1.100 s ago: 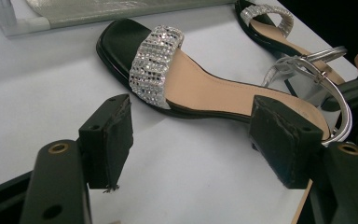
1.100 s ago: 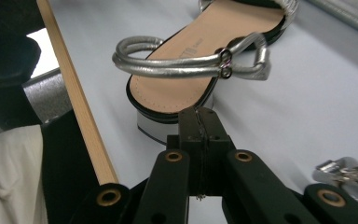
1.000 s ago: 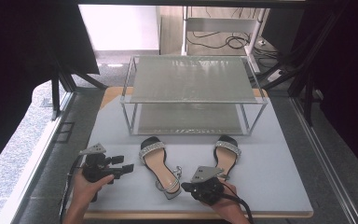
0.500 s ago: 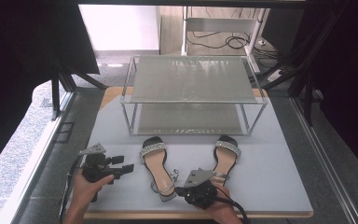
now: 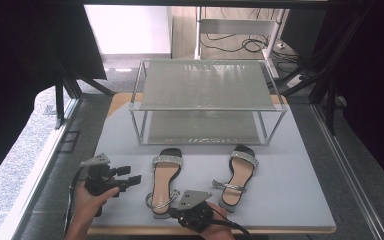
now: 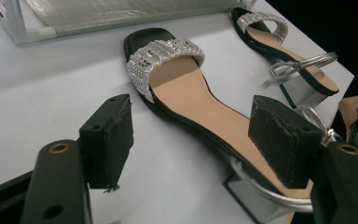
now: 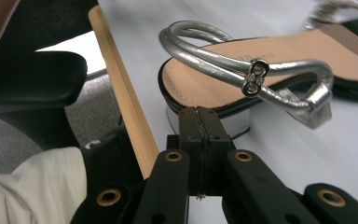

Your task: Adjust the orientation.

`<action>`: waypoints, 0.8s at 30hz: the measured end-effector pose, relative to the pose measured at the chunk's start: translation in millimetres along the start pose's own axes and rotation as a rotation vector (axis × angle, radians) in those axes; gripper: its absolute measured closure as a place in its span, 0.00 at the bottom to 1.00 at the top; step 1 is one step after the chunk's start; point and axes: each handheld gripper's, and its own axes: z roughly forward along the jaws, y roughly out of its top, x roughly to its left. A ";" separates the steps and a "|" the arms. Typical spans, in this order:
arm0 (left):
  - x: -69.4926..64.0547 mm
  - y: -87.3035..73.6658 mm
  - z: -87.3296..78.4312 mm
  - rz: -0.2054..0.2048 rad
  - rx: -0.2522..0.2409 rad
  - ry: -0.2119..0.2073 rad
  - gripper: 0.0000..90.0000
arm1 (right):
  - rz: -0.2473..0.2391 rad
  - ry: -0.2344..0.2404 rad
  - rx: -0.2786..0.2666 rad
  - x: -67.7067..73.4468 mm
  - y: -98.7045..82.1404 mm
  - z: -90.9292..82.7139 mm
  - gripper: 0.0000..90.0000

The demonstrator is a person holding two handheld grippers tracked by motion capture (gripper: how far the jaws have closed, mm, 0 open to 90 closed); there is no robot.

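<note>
— Sandal (image 5: 164, 181) flat on table (image 5: 290, 200), left of its mate (image 5: 240, 175); right gripper (image 7: 199, 122) pressed together, empty, at heel.
— Left gripper (image 6: 196, 135) spread wide. Best parted, then clamped squarely on heel block.

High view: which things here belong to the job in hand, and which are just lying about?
In hand:
left sandal, with the shut right gripper at its heel
open left gripper, aimed at that sandal
right sandal
two-tier rack, probably

Lying about:
cables on the floor beyond the table
</note>
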 end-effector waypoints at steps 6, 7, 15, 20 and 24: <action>0.8 0.1 -5.9 -0.004 -0.016 0.002 0.34 | -0.004 0.016 -0.026 11.7 11.3 21.2 1.00; 1.0 0.1 -6.4 -0.003 -0.019 0.004 0.34 | -0.002 0.020 -0.032 12.7 12.7 24.4 1.00; 3.3 -0.4 -7.8 -0.007 -0.020 0.003 0.34 | 0.007 0.028 -0.063 14.4 15.2 29.3 0.99; 3.9 -0.7 -7.3 -0.010 -0.020 0.009 0.34 | 0.026 -0.005 -0.095 6.7 11.2 8.2 0.99; 2.5 -1.0 -5.6 -0.009 -0.015 0.006 0.34 | 0.045 -0.046 -0.119 -2.2 6.7 -10.6 0.99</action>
